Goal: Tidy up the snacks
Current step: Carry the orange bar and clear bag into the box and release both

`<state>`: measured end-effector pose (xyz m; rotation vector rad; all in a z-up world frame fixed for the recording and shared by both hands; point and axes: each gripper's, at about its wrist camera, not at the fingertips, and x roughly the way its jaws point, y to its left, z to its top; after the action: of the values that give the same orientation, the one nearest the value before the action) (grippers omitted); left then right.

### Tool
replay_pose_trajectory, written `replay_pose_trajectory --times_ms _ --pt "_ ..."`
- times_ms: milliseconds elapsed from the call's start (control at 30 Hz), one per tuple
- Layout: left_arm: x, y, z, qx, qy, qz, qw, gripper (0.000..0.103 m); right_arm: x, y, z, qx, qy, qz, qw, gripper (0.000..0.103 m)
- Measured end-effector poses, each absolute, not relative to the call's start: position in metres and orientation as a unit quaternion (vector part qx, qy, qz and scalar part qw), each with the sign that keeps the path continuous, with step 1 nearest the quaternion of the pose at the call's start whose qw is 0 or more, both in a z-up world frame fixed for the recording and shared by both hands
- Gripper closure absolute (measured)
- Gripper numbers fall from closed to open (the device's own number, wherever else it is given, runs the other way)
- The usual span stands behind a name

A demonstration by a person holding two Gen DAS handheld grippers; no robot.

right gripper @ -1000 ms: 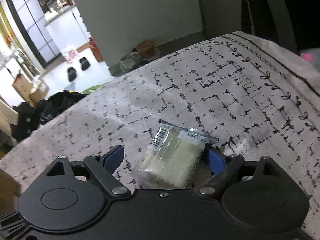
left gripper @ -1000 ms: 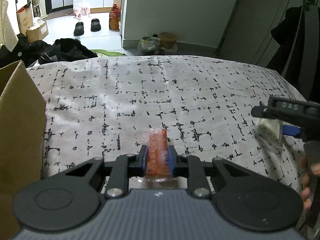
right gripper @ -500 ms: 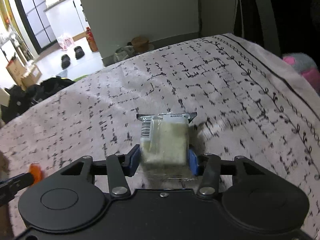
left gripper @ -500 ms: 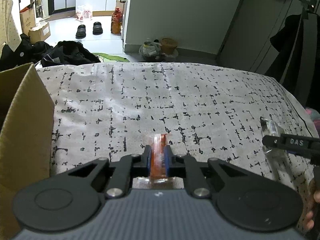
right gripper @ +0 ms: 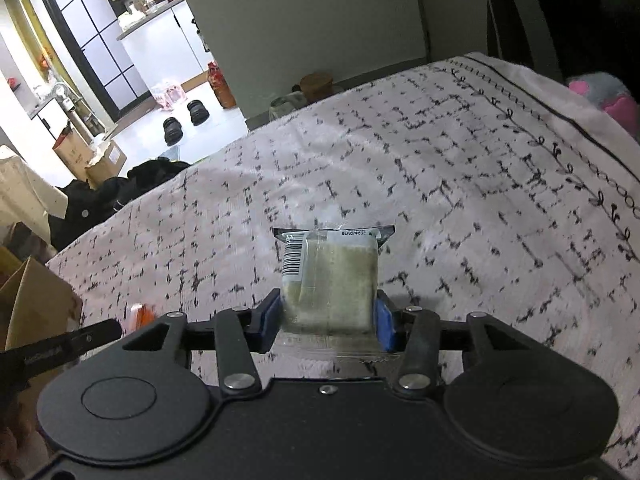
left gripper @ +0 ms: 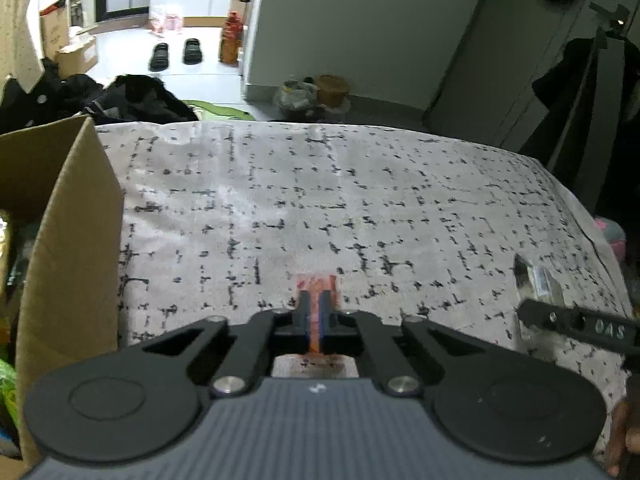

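Snacks both lifted for boxing. L gripper point(left gripper: 315, 312) clamps orange pkt point(left gripper: 316, 286); R gripper point(right gripper: 329, 316) clamps rice-cake pkt point(right gripper: 330, 280). Cardboard box point(left gripper: 68, 240) at left, prob. destination.

We see dim, cool light over the patterned bedspread point(left gripper: 360, 208), while the bright doorway point(right gripper: 100, 52) beyond it glows nearly washed out. Fisheye bending curves the bedspread's far edge, its print smears with motion blur, and soft sheen marks its middle.

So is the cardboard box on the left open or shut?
Open: the cardboard box has a flap standing up, and colourful things show inside at its left edge.
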<state>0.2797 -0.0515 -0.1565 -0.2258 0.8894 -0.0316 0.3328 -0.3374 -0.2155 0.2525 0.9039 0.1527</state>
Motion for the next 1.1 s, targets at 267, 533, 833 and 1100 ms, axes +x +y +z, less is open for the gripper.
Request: replay_pose_trajectory --times_ms 267,533,833,1100 --pt "0.278 -0.063 -0.159 -0.088 0.404 -0.027 0.91 0.039 0.328 -0.339 -0.222 0.099 0.45 0.057 0.885 0.056" --pt "0.288 -0.072 -0.181 -0.064 0.435 -0.009 0.898 0.043 0.334 -0.33 -0.229 0.074 0.455 0.041 0.886 0.039" --pt "0.283 -0.085 -0.185 -0.011 0.434 -0.015 0.901 0.084 0.333 -0.326 -0.227 0.064 0.448 0.019 0.892 0.057" --pt "0.272 -0.079 -0.167 -0.024 0.415 -0.029 0.909 0.086 0.32 -0.33 -0.211 0.086 0.428 0.044 0.898 0.057"
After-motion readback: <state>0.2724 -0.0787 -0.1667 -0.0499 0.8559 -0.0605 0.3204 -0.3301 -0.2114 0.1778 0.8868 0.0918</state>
